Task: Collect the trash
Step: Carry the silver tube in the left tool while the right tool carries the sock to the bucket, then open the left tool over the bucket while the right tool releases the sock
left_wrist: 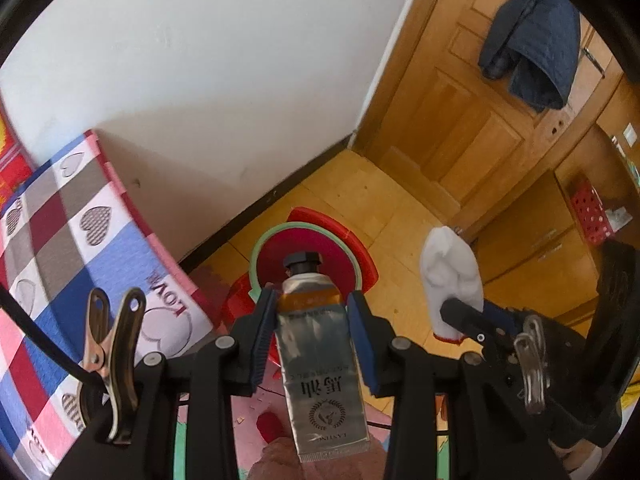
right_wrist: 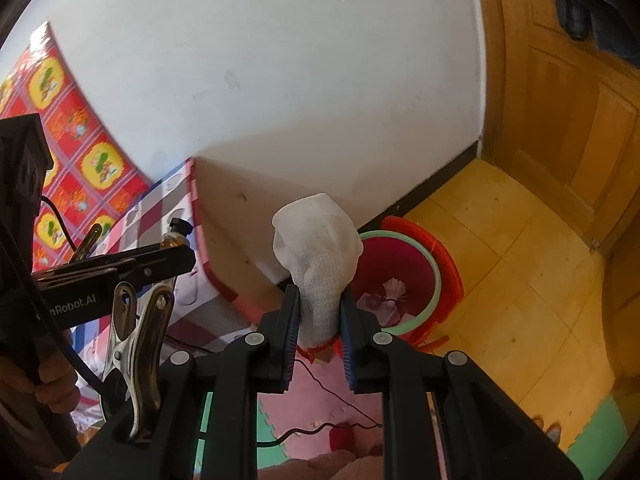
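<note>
Left hand-held gripper [left_wrist: 312, 316] pinches a silver tube [left_wrist: 320, 360] upright between its blue pads, black cap outermost, held in the air above the floor [left_wrist: 400, 208] with the cap over the near rim of the red bin [left_wrist: 308, 252]. Right hand-held gripper [right_wrist: 320, 312] pinches a white glove [right_wrist: 320, 256] by its red-trimmed cuff, the bunched end outermost, just left of the same bin [right_wrist: 400, 280], which holds scraps of trash. Bin stands on the floor near the wall, beside the bed [left_wrist: 80, 216] corner.
</note>
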Tool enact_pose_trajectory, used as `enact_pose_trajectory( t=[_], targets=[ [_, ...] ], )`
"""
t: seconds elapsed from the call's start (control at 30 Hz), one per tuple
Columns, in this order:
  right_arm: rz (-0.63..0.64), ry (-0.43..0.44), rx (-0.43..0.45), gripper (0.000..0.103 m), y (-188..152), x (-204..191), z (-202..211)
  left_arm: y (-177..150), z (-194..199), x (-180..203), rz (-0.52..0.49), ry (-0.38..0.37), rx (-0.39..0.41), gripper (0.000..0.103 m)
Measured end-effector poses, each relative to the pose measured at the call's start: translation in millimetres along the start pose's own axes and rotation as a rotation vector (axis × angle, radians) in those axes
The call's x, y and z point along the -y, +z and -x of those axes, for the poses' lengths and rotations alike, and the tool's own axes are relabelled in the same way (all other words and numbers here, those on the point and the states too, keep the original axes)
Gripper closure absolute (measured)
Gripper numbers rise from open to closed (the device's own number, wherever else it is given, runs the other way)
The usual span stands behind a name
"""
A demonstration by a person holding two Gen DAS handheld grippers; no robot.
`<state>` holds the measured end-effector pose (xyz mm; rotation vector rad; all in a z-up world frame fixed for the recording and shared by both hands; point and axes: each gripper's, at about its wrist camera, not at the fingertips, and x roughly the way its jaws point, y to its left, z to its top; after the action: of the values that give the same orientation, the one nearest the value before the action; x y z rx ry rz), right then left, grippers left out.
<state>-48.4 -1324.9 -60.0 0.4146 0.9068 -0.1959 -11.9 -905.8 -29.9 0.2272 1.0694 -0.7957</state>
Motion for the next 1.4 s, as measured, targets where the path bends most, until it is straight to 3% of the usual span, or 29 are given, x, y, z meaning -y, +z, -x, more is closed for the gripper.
enact_pose_trajectory(
  t=[0.13, 0.5, 1.0, 1.27, 1.4],
  targets=[
    [0.002, -0.007, -0.022, 0.083, 6, 12, -18, 8, -25, 9, -0.041, 0.009, 0.007, 0.065],
    [0.042, -0.003, -0.108, 0.083, 24, 67, -82, 24, -126, 26, 0.017, -0.047, -0.033, 0.065],
    [0.042, 0.019, -0.249, 0.083, 18, 131, -198, 13, -283, -4, 0.125, -0.017, -0.113, 0.065],
    [0.015, 0.04, -0.305, 0.083, 14, 147, -244, 13, -324, -22, 0.173, 0.016, -0.137, 0.064],
    [0.013, 0.044, -0.338, 0.083, 13, 149, -253, 17, -327, -21, 0.174, 0.028, -0.148, 0.057]
  ],
)
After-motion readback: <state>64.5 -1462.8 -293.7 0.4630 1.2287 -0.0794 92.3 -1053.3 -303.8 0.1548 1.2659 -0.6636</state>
